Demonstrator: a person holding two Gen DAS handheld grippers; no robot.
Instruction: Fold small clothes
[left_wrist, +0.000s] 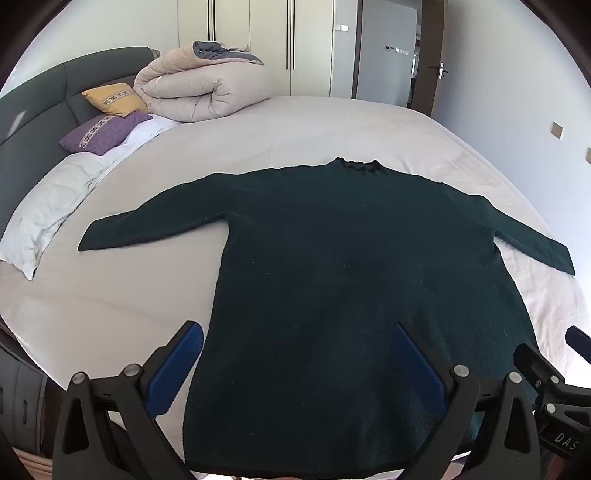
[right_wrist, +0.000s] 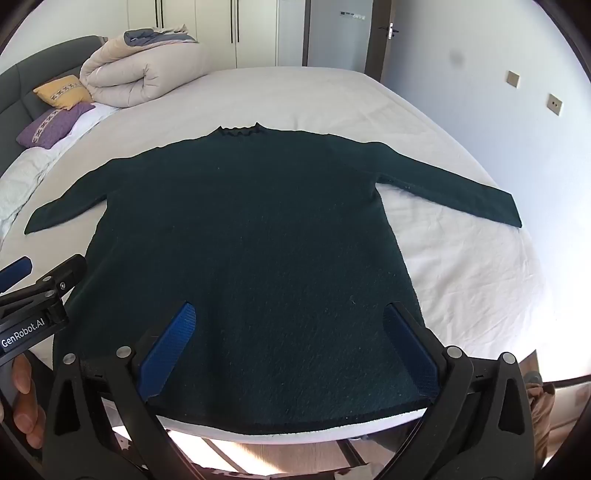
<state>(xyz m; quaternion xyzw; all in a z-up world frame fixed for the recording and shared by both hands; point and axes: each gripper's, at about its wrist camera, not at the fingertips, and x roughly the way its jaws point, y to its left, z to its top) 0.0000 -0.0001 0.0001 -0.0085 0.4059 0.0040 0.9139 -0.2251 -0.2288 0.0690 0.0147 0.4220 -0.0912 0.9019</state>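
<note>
A dark green long-sleeved sweater (left_wrist: 332, 258) lies flat on the white bed, collar far, hem near, both sleeves spread out; it also shows in the right wrist view (right_wrist: 251, 229). My left gripper (left_wrist: 295, 332) is open and empty, hovering over the hem's left part. My right gripper (right_wrist: 291, 310) is open and empty over the hem's middle and right part. The right gripper's tip (left_wrist: 554, 369) shows at the left wrist view's right edge, and the left gripper's tip (right_wrist: 40, 284) shows at the right wrist view's left edge.
The white bed (left_wrist: 110, 295) has a rolled beige duvet (left_wrist: 199, 88), a yellow pillow (left_wrist: 114, 98), a purple pillow (left_wrist: 103, 133) and a white pillow (left_wrist: 51, 206) by the dark headboard at the far left. Wardrobes and a door stand behind. The bed's near edge (right_wrist: 388, 417) lies just below the hem.
</note>
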